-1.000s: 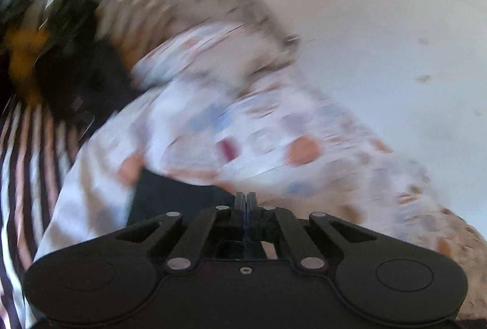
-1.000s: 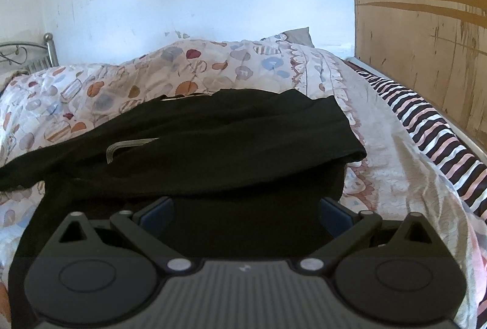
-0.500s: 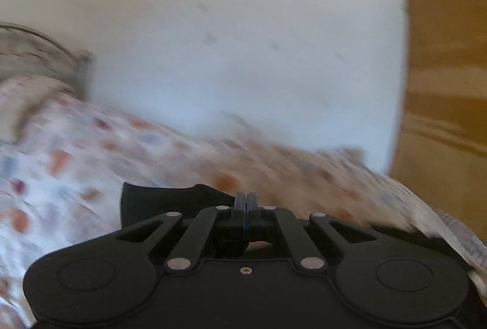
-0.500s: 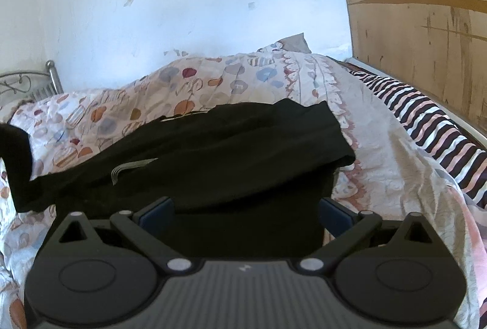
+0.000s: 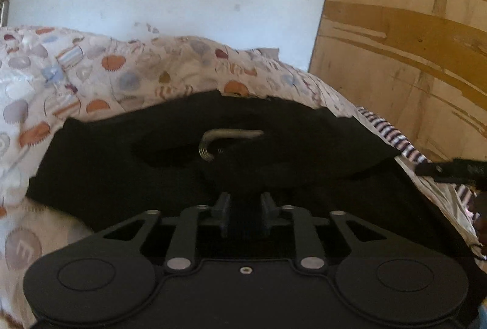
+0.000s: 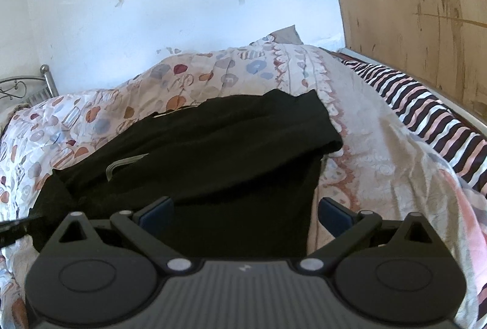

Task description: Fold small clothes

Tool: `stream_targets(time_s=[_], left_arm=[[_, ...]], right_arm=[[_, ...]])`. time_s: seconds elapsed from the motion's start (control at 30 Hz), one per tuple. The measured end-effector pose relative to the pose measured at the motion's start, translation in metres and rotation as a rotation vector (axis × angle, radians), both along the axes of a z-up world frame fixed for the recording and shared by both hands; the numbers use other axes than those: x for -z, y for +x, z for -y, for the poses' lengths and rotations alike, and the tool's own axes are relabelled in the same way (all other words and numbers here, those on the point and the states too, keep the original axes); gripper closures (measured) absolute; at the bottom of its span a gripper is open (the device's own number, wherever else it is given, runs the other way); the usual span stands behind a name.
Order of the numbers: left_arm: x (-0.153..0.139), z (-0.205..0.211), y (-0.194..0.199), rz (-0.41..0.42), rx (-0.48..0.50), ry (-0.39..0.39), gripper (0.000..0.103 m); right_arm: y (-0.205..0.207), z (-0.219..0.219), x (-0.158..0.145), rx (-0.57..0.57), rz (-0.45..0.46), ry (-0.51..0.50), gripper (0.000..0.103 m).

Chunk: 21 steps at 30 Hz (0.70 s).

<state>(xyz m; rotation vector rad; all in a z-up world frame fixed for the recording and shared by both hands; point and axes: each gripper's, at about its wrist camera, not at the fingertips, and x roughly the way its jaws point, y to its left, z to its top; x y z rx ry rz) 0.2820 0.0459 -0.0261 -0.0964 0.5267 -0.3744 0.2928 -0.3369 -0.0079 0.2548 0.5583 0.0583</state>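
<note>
A black garment [image 5: 304, 146] with a grey printed mark [image 5: 225, 140] lies on the patterned quilt [image 5: 91, 79]. Its left side is folded in over the body. My left gripper [image 5: 246, 205] hovers low over the near part of the fold. Its jaws are opening, a narrow gap shows between the pads, and they press on no cloth. In the right wrist view the same garment [image 6: 228, 146] spreads ahead, and my right gripper [image 6: 245, 211] stands wide open just above its near right edge, holding nothing. The tip of the left gripper [image 6: 18, 227] shows at the left edge.
A plywood board [image 6: 411, 9] stands along the right side of the bed. A striped sheet [image 6: 426, 110] lies beside it. A metal bed frame [image 6: 27, 85] is at the far left, against a white wall [image 6: 182, 9]. The right gripper [image 5: 450, 169] shows at the left view's right edge.
My left gripper swung to the right across the bed with the garment's left side in shut jaws and laid it over the body. Its jaws have now parted. The right gripper stayed put.
</note>
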Motion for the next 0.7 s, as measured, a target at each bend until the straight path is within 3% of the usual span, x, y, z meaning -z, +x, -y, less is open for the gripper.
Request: stream_targets(time_s=[0.07, 0.13, 0.27, 0.33, 0.5, 0.6, 0.7], left_arm=[[0.001, -0.003, -0.004, -0.029, 0.023, -0.02, 0.054], [0.002, -0.009, -0.017, -0.047, 0.023, -0.037, 0.027], [-0.002, -0.02, -0.041, -0.062, -0.001, -0.07, 0.02], [-0.004, -0.03, -0.048, -0.069, -0.062, -0.073, 0.011], [-0.009, -0.068, -0.051, -0.092, -0.31, -0.004, 0.001], [-0.009, -0.095, -0.034, -0.126, -0.457, 0.045, 0.001], [-0.014, -0.124, -0.025, -0.149, -0.577, 0.04, 0.001]], right_arm=[[0.002, -0.007, 0.001, -0.015, -0.005, 0.001, 0.0], [0.005, -0.016, 0.002, -0.033, -0.01, -0.001, 0.0], [0.011, -0.039, 0.002, -0.073, -0.018, -0.001, 0.0], [0.016, -0.055, 0.002, -0.102, -0.025, -0.009, 0.0], [0.031, -0.112, -0.002, -0.241, -0.028, -0.015, 0.0], [0.037, -0.156, -0.006, -0.335, -0.023, -0.052, 0.0], [0.04, -0.199, -0.005, -0.412, -0.02, -0.074, 0.0]])
